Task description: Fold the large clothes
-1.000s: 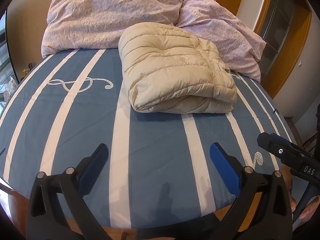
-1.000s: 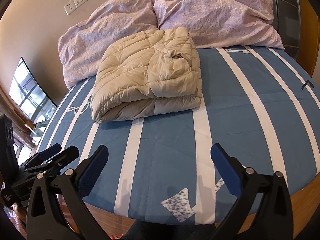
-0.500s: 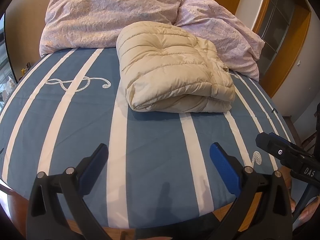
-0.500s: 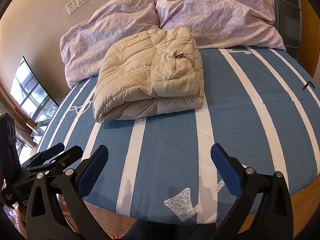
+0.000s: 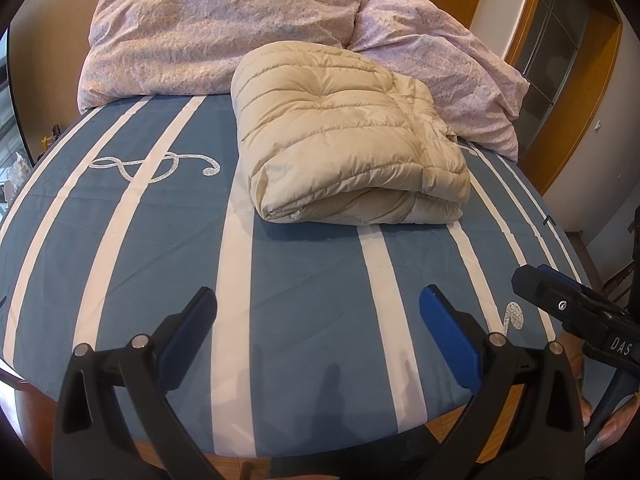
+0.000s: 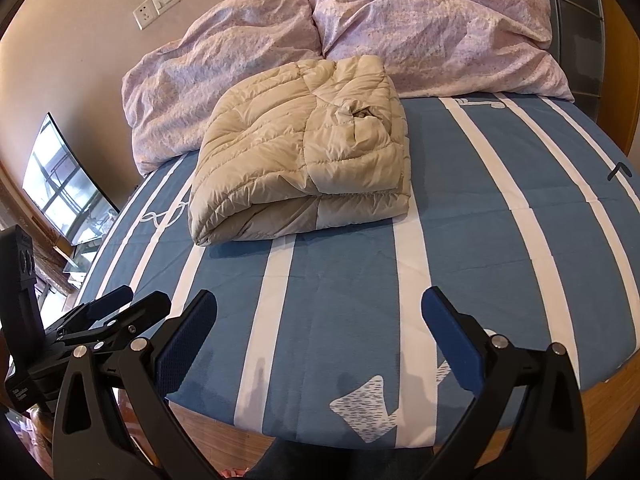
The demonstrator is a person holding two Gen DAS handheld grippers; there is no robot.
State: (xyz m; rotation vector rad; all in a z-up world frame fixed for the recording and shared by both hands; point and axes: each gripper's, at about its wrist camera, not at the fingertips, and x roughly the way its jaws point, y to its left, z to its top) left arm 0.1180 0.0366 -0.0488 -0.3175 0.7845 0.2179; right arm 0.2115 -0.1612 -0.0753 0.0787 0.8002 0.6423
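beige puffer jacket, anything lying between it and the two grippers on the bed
Nothing visible does. Between the folded beige puffer jacket and the open left gripper and right gripper lies only bare blue-and-white striped bedsheet. The lilac pillows sit behind the jacket, out of the path.

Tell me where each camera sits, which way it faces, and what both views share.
Left wrist: on the left gripper near the bed's foot, facing the folded jacket and pillows; its open fingers show, the right gripper at right.
Right wrist: on the right gripper, facing the same way; its open fingers show, the left gripper at left.
Shared: jacket, pillows, striped sheet.
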